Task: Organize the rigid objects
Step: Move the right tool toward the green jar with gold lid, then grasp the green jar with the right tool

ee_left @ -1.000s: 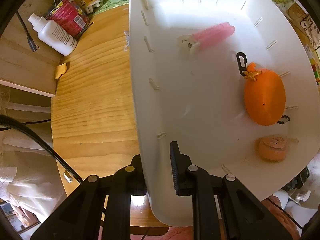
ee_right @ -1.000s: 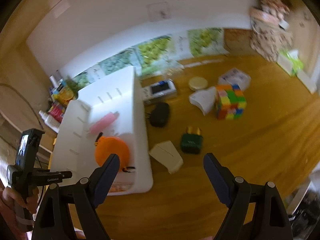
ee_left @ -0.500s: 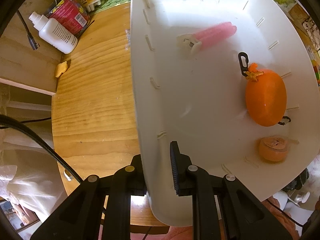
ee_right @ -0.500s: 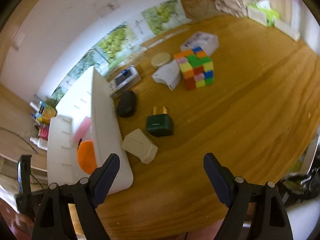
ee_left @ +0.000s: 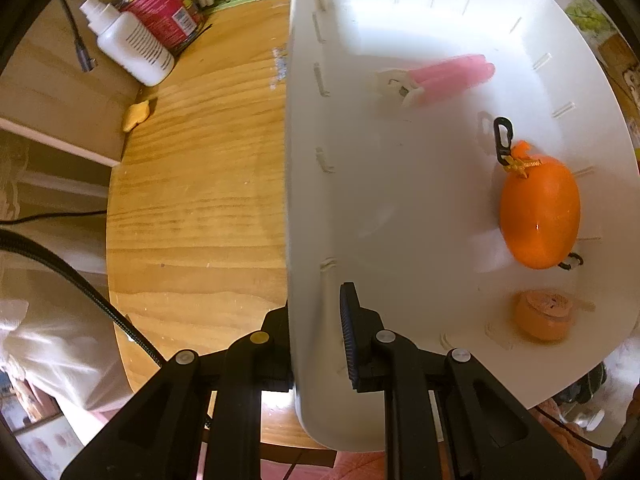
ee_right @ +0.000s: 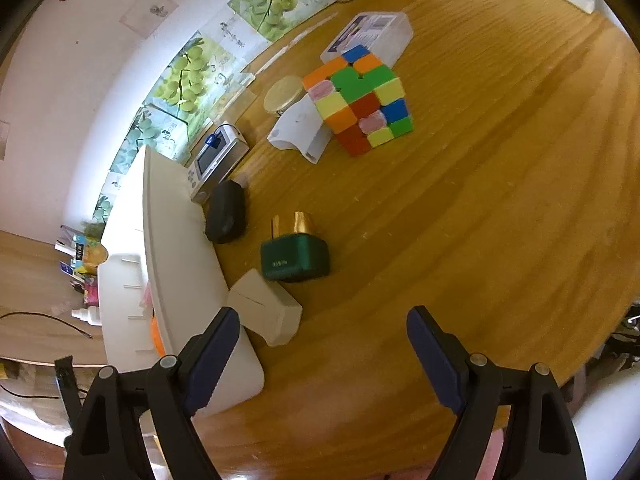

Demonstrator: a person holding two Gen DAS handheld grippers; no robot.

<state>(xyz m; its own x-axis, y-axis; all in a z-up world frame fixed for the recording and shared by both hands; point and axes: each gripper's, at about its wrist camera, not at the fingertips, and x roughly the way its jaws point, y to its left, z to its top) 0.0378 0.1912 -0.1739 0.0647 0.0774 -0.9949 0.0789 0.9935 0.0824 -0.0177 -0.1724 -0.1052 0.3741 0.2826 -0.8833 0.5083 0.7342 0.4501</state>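
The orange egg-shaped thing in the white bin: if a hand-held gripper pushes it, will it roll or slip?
The orange egg-shaped thing looks smooth and glossy, so pads may slip on it. Its rounded shape suggests that it would roll on the flat floor of the white bin. The black clip at its end could catch.

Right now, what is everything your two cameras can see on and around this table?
White bin: one, white, at the table's edge.
Egg-shaped case: one, orange, inside the bin.
Pink tube: one, pink, inside the bin.
Small round piece: one, orange, inside the bin.
Puzzle cube: one, multicoloured, mid-table.
Green box: one, dark green with a gold top, near the bin.
Beige box: one, touching the bin's outer wall.
Black pouch: one, beside the bin.
White bottle: one, lying beyond the bin.
Wooden table: one, tan.
Left gripper: black, shut on the bin's wall.
Right gripper: black, open, above the table.
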